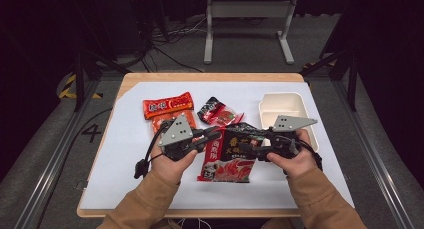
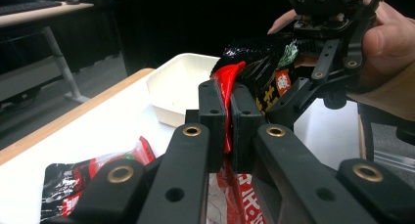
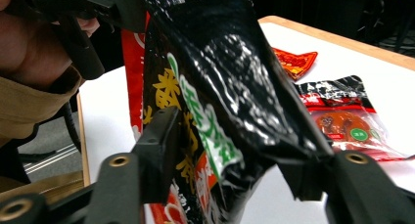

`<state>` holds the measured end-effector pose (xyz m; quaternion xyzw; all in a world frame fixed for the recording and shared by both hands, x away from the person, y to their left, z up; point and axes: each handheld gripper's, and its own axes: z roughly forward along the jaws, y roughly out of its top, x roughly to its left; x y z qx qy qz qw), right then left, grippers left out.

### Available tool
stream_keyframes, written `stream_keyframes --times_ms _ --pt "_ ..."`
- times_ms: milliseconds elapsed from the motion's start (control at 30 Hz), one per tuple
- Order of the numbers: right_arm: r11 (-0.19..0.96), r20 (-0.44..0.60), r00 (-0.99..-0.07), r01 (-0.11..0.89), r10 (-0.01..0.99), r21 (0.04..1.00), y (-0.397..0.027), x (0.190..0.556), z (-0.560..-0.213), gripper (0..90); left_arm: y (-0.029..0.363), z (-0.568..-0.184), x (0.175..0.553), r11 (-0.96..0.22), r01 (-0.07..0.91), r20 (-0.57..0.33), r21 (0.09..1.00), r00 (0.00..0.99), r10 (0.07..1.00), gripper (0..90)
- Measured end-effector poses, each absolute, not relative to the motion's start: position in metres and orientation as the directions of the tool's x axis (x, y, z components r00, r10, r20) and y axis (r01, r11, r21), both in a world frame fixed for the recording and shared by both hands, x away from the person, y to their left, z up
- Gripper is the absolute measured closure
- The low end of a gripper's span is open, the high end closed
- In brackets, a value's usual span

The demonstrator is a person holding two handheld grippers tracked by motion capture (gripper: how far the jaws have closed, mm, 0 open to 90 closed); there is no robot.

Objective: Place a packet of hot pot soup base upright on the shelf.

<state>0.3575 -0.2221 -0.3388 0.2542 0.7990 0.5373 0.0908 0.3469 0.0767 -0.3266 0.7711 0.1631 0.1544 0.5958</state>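
High view: left hand-held gripper and right hand-held gripper hold glossy black-and-red plastic snack bag above white-covered counter.
Left gripper view: jaws clamped tight on bag's red edge; white rectangular plastic tray beyond.
Right gripper view: jaws closed on bag's black top.

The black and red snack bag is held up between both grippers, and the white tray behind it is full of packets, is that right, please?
Not quite: the white tray holds nothing, as the high view shows. The rest stands: the left gripper and the right gripper both clamp the black and red snack bag.
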Motion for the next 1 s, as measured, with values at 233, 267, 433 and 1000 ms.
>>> stream_keyframes --times_ms 233,267,433,1000 --pt "0.298 0.179 -0.874 0.337 0.452 0.893 -0.216 0.364 -0.337 58.2 0.078 -0.327 0.346 -0.233 0.065 0.046 0.970 0.896 0.441 86.7" --pt "0.306 0.178 -0.876 0.337 0.448 0.890 -0.215 0.366 -0.337 59.9 0.078 -0.328 0.347 -0.231 0.070 0.042 0.970 0.894 0.446 86.7" --pt "0.315 0.175 -0.882 0.332 0.437 0.889 -0.215 0.368 -0.337 66.5 0.079 -0.328 0.347 -0.227 0.070 0.040 0.971 0.893 0.447 86.7" --pt "0.415 0.069 -0.921 0.238 0.382 0.878 -0.216 0.374 -0.316 82.3 0.084 -0.324 0.354 -0.192 0.108 -0.015 0.976 0.903 0.430 74.4"
